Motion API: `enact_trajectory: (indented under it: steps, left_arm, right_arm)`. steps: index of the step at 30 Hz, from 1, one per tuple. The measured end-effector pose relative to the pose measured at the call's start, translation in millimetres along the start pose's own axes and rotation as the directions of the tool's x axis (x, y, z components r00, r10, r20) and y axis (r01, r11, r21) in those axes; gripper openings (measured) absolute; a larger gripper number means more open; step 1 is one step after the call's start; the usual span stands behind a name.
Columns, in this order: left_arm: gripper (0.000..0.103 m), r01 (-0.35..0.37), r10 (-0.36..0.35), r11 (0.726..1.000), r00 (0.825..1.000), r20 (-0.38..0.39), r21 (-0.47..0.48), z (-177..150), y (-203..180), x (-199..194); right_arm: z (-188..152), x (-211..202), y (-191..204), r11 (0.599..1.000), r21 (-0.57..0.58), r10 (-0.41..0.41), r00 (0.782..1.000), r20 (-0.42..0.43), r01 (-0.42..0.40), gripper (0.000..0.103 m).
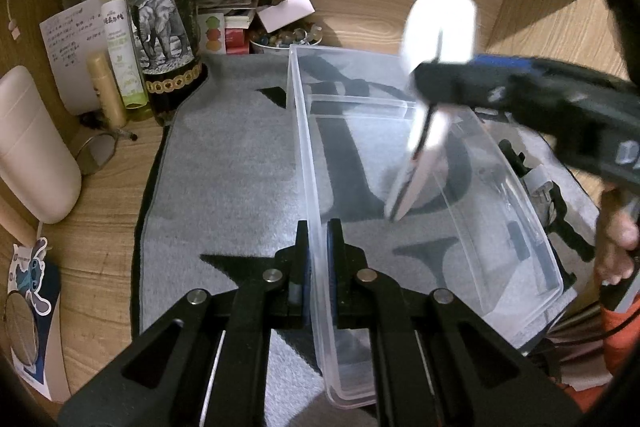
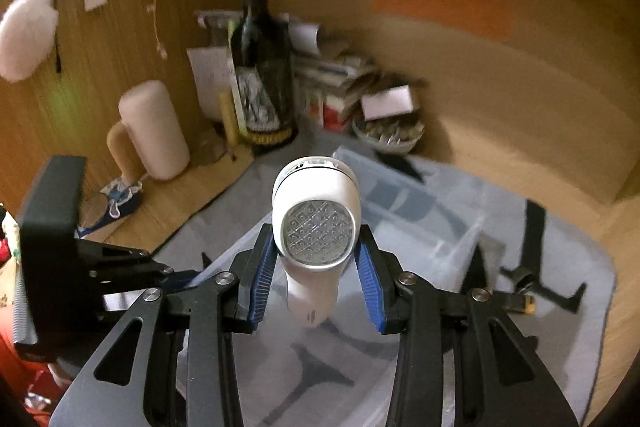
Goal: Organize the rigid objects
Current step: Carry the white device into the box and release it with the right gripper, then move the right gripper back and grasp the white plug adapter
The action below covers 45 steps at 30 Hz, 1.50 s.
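Note:
A clear plastic bin (image 1: 516, 195) lies open-topped on a grey mat (image 1: 224, 167). My left gripper (image 1: 318, 227) is shut on the bin's near left wall, one finger outside and one inside. A white handheld shaver-like device (image 1: 440, 27) hangs blurred over the bin's far right part, its thin handle pointing down into the bin. My right gripper (image 1: 426, 83) is shut on it at mid-body. In the right wrist view the device (image 2: 316, 195) shows its round mesh face between the blue pads of my right gripper (image 2: 316, 229), with the bin (image 2: 460, 227) below.
A dark wine bottle (image 1: 164, 27), a green spray bottle (image 1: 116, 27), a cream cylinder (image 1: 32, 147), papers and a bowl of beads (image 1: 280, 41) crowd the back left. Black items (image 1: 560, 219) lie right of the bin. Wooden walls close in behind and to the right.

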<state>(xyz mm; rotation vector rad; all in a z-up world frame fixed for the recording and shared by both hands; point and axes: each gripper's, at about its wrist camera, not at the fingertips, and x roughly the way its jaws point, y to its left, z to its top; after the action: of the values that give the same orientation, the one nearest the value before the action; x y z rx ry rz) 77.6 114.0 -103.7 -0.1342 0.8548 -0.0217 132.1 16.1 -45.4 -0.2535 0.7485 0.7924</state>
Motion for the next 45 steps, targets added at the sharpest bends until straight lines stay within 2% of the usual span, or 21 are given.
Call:
enact_trajectory:
  steps: [5, 9, 16, 25, 27, 31, 37, 40, 45]
  left_arm:
    - [0.007, 0.006, -0.006, 1.0, 1.0, 0.002, 0.003, 0, 1, 1]
    - [0.007, 0.009, -0.009, 1.0, 1.0, 0.006, 0.008, 0, 1, 1]
    - [0.007, 0.014, -0.015, 1.0, 1.0, 0.01, 0.011, 0, 3, 1]
    - [0.007, 0.01, -0.01, 1.0, 1.0, 0.01, 0.016, 0, 4, 2]
    - [0.007, 0.011, -0.011, 1.0, 1.0, 0.009, 0.015, 0, 4, 3]
    - [0.007, 0.009, -0.01, 1.0, 1.0, 0.01, 0.015, 0, 4, 3]
    - [0.007, 0.005, -0.005, 1.0, 1.0, 0.008, 0.013, 0, 4, 3]
    - [0.007, 0.0, 0.0, 1.0, 1.0, 0.007, 0.013, 1, 3, 3]
    - [0.007, -0.004, 0.004, 1.0, 1.0, 0.005, 0.01, 1, 4, 3]
  right_arm:
    - [6, 19, -7, 0.999, 0.045, 0.016, 0.999, -0.046, -0.014, 0.036]
    - [7, 37, -9, 0.999, 0.041, 0.0, 0.994, -0.109, 0.005, 0.036]
    - [0, 63, -12, 0.999, 0.029, -0.012, 0.974, -0.228, 0.019, 0.036]
    - [-5, 72, -12, 1.0, 0.012, -0.003, 0.954, -0.3, 0.007, 0.036]
    - [-6, 70, -13, 1.0, 0.018, 0.0, 0.956, -0.294, 0.006, 0.037]
    - [-3, 61, -12, 1.0, 0.025, -0.006, 0.969, -0.247, 0.012, 0.055]
    - [4, 32, -9, 1.0, 0.005, -0.027, 0.987, -0.161, 0.028, 0.059]
    - [6, 12, -12, 0.998, -0.003, -0.059, 0.994, -0.096, 0.059, 0.069]
    - [9, -22, -22, 0.99, -0.001, -0.138, 0.99, 0.004, 0.138, 0.075]
